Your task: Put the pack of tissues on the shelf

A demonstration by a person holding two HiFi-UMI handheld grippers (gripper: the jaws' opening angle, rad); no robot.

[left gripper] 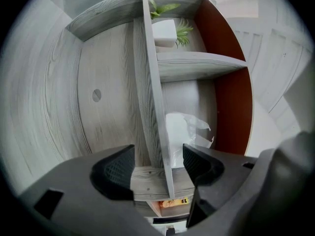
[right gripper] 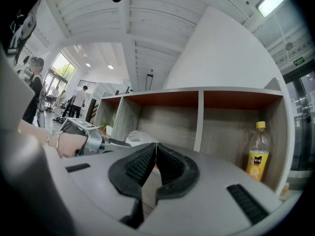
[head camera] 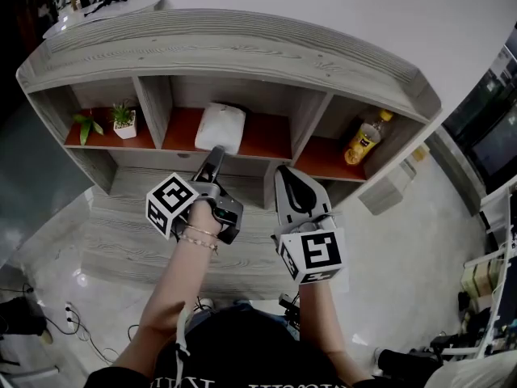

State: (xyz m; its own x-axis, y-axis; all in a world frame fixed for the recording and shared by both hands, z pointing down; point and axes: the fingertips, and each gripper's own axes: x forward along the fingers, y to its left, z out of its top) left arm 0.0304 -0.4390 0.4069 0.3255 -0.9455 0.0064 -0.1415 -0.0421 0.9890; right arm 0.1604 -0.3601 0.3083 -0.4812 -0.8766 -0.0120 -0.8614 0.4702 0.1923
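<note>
The white pack of tissues (head camera: 220,128) lies in the middle compartment of the grey wooden shelf (head camera: 242,48), on its red-brown floor. My left gripper (head camera: 216,155) is just in front of that compartment and points at the pack. In the left gripper view its jaws (left gripper: 157,163) stand open with nothing between them, and the pack (left gripper: 184,132) lies a little beyond, apart from the pads. My right gripper (head camera: 284,175) hangs to the right, before the divider, shut and empty. The right gripper view shows its pads (right gripper: 155,151) pressed together and the pack (right gripper: 140,137) at left.
A yellow drink bottle (head camera: 365,137) stands in the right compartment. Two small potted plants (head camera: 121,120) sit in the left one. A lower shelf board (head camera: 161,184) runs below the grippers. Cables lie on the floor (head camera: 48,314) at lower left. People stand far off (right gripper: 78,100).
</note>
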